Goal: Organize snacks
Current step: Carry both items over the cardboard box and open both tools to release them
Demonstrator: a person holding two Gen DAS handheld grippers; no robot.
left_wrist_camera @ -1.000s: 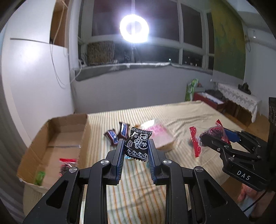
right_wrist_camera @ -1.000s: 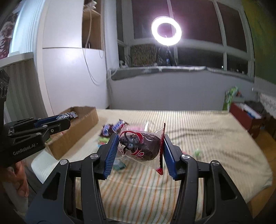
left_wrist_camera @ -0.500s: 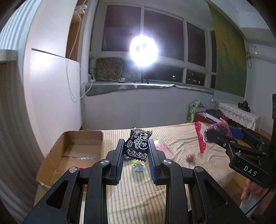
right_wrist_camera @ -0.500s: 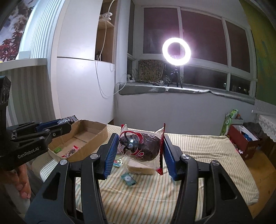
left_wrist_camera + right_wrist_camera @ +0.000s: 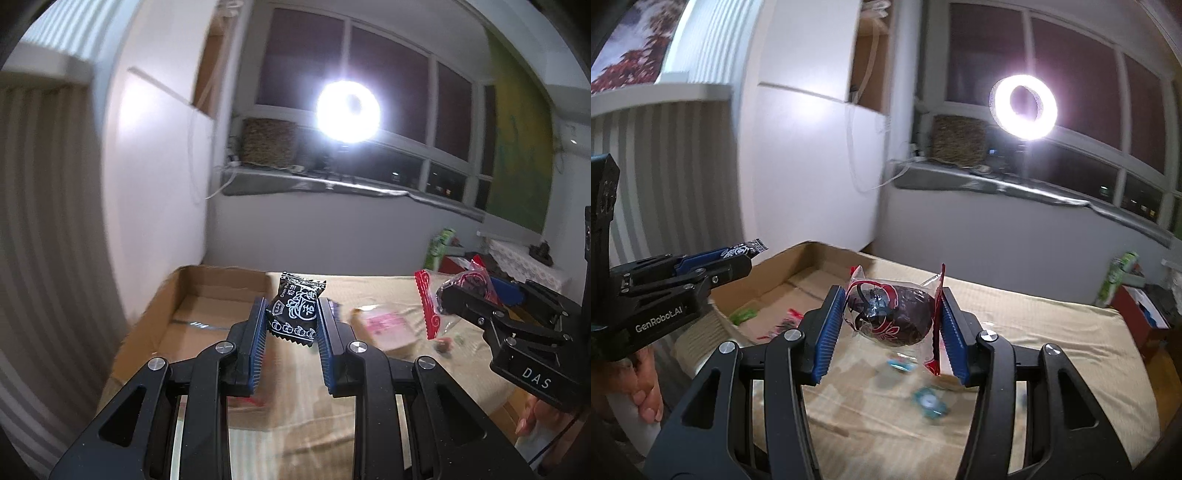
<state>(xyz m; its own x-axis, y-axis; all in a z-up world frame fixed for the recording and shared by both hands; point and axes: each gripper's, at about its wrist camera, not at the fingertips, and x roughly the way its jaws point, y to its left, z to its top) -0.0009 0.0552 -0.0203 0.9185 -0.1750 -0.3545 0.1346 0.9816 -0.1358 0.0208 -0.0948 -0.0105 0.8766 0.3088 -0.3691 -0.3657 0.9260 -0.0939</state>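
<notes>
The left gripper (image 5: 291,315) pinches one glossy black crimped-edge snack packet (image 5: 295,314) between ribbed blue pads, above the open cardboard box (image 5: 207,295). The right gripper (image 5: 892,317) clamps one clear red-trimmed wrapper holding a dark round pastry (image 5: 894,314) over the striped bedspread (image 5: 1052,343).

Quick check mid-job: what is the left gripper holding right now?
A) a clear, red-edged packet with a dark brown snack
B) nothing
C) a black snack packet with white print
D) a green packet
C: the left gripper is shut on the black snack packet, lifted near the cardboard box.
</notes>
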